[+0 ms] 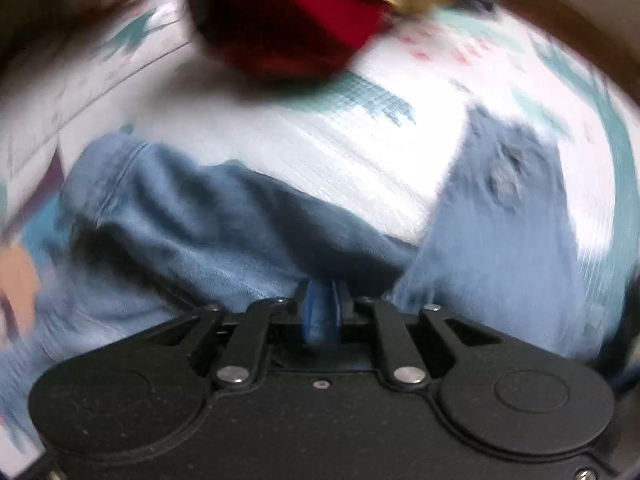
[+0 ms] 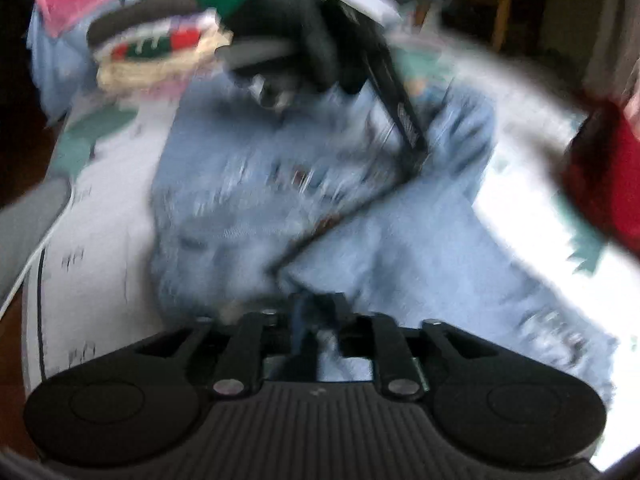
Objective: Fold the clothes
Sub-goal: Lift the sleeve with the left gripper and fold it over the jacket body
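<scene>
A pair of light blue jeans (image 1: 208, 232) lies on a white patterned bedspread (image 1: 360, 152). In the left wrist view my left gripper (image 1: 322, 304) is shut on a bunched fold of the jeans, which drape away to both sides. In the right wrist view my right gripper (image 2: 316, 312) is shut on another part of the jeans (image 2: 400, 248). The other gripper (image 2: 384, 92), held by a black-gloved hand (image 2: 288, 36), shows at the far end of the jeans. Both views are motion-blurred.
A red garment (image 1: 288, 24) lies on the bedspread beyond the jeans; it also shows at the right edge of the right wrist view (image 2: 608, 184). A pile of mixed clothes (image 2: 152, 52) sits at the far left. The bedspread (image 2: 100, 240) extends to the left.
</scene>
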